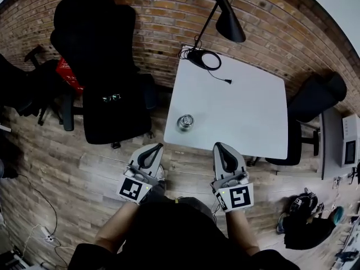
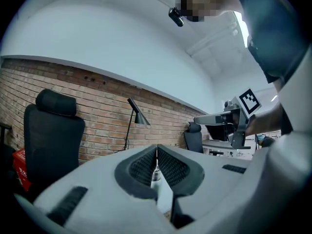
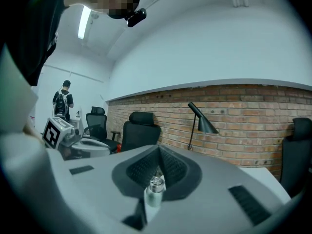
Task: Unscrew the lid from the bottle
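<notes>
A small clear bottle with a metal lid (image 1: 185, 121) stands upright near the front left edge of the white table (image 1: 242, 111). Both grippers hover short of that edge, above the wooden floor. My left gripper (image 1: 158, 147) is shut and empty, its tips pointing toward the bottle from the near side. To the right of it, my right gripper (image 1: 219, 146) is also shut with nothing in it. In the left gripper view the jaws (image 2: 156, 148) are pressed together and the bottle (image 2: 155, 176) shows beyond them. The right gripper view shows the bottle (image 3: 155, 189) past its closed jaws (image 3: 159, 150).
A black desk lamp (image 1: 228, 17) with its cable stands at the table's far edge by the brick wall. A black office chair (image 1: 107, 72) is left of the table, another (image 1: 315, 97) at its right. A person (image 3: 63, 99) stands far off in the room.
</notes>
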Demonstrator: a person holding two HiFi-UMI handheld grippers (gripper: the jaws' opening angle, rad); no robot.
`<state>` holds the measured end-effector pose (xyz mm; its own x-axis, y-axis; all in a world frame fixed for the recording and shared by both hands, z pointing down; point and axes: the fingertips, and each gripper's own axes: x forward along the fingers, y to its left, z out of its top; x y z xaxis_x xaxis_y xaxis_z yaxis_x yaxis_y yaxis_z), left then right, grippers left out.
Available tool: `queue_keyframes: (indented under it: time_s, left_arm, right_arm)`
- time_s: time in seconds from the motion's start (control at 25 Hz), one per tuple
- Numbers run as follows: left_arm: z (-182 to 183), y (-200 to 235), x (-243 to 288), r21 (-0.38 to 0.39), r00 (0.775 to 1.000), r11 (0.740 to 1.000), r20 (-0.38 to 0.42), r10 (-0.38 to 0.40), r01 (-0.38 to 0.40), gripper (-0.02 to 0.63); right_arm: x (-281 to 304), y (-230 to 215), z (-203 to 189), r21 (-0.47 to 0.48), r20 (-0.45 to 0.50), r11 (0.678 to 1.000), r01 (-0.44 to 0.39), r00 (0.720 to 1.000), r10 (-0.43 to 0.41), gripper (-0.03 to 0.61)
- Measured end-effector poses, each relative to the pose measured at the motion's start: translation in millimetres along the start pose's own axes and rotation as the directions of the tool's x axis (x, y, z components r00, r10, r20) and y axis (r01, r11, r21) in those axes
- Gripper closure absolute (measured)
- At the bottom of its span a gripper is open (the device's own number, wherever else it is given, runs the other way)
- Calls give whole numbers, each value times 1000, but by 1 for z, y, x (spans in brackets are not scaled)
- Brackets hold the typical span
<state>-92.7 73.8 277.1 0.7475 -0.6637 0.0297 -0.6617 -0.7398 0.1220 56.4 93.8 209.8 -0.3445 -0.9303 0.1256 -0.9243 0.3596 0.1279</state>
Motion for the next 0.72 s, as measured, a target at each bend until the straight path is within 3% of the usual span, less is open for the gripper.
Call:
queue_keyframes:
  time_s: [0.36, 0.72]
  left_arm:
    - [-6, 23, 50, -11, 998, 998, -28, -57, 57, 589]
    - [-35, 28, 88, -15, 994, 999, -98, -39, 38, 589]
  right_arm:
    - [33, -16, -12, 32, -61, 999, 41, 997, -39, 565]
    - [59, -37, -46, 48, -99, 998, -31, 994, 35, 564]
